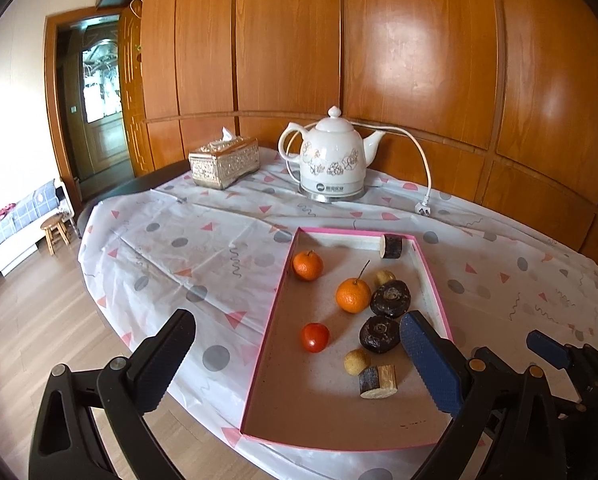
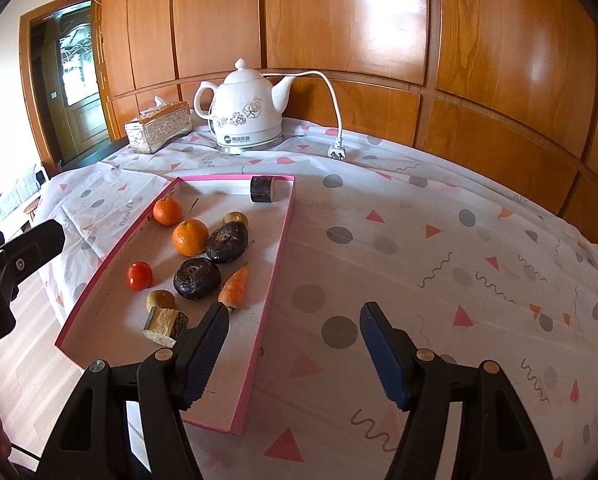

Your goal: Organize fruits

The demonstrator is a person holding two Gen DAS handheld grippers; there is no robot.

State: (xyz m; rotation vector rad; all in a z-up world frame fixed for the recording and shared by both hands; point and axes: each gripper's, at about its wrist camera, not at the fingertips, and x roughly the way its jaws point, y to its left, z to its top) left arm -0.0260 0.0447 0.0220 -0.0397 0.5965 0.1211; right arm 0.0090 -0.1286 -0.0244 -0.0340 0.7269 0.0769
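Observation:
A pink-rimmed tray holds two oranges, a red tomato, two dark round fruits, two small yellow-brown fruits, a carrot and two wood pieces. My left gripper is open over the tray's near end. My right gripper is open and empty over the tray's right rim. The right gripper also shows in the left wrist view.
A white kettle with cord and plug stands at the back, beside a tissue box. A patterned cloth covers the table. The table edge and floor lie left. A wood-panel wall stands behind.

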